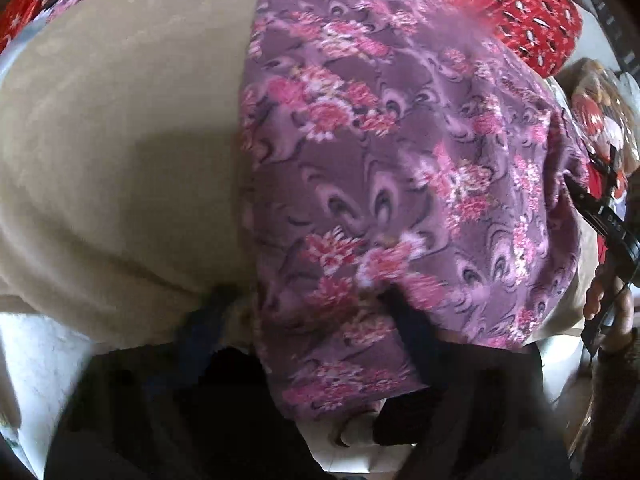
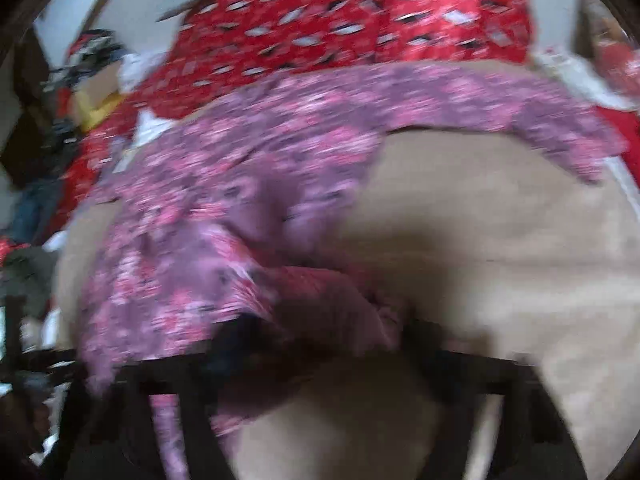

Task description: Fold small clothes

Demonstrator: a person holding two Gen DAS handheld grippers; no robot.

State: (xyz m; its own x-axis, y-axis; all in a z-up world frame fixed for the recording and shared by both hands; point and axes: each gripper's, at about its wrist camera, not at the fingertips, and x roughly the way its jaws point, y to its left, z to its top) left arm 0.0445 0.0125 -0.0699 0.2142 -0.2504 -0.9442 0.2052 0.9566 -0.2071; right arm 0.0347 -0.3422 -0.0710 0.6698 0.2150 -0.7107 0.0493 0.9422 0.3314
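Broadly, surface: a tan cloth (image 1: 120, 140) covers the work area, with a red patterned fabric (image 1: 532, 4) at about 1 o'clock in the left wrist view.
Garment: the purple floral garment (image 1: 400, 160) lies draped over the tan cloth from 12 to 5 o'clock; it looks thin, light and limp, likely to sag and slide.
Hold: hems or corners seem best, so a fold can be carried flat.
Left gripper (image 1: 304, 320): its jaws straddle the garment's near edge, seemingly open.
Right gripper (image 2: 320, 336): bunched floral cloth sits between its fingers; blur hides whether it is clenched.
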